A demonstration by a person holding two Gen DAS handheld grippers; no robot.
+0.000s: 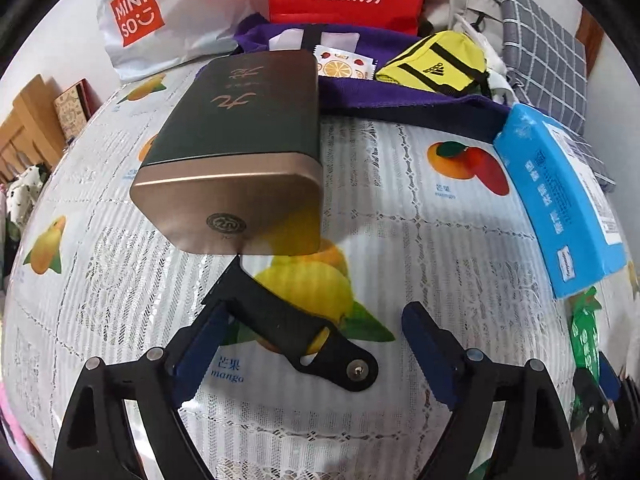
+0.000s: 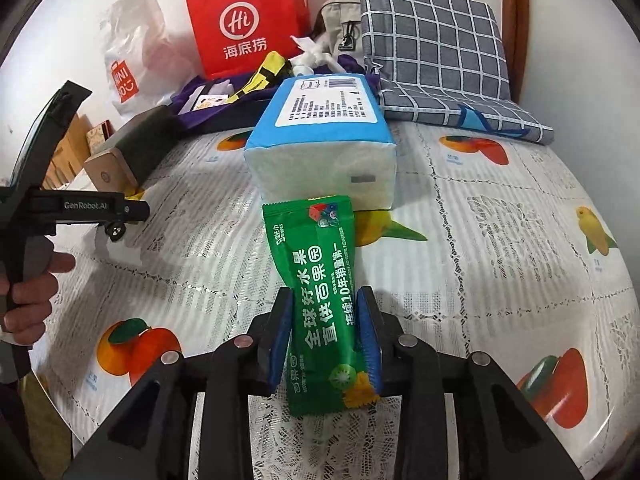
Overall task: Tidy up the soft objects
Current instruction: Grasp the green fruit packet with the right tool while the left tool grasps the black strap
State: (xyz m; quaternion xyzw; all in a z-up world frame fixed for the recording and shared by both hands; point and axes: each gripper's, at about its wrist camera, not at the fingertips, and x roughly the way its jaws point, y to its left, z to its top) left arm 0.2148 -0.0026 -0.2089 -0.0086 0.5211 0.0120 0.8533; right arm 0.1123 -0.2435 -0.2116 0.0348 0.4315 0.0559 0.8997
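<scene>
Blue-padded, the left gripper (image 1: 316, 344) stands wide apart and holds nothing; a black strap piece (image 1: 296, 328) lies between its jaws on the tablecloth (image 1: 420, 248), just near of the tin box (image 1: 240, 148). Closing here could snag that strap instead of anything soft. Right view: the right gripper (image 2: 325, 332) is clamped on the green wipes pack (image 2: 320, 300), near the tissue pack (image 2: 320, 144); the slick pack could slip sideways.

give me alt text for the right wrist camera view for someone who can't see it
The right hand-held gripper has a green wet-wipe packet between its blue pads, lying on a fruit-print tablecloth. Just beyond the packet sits a blue and white tissue pack; a red paper bag and grey checked cushion stand behind.
</scene>
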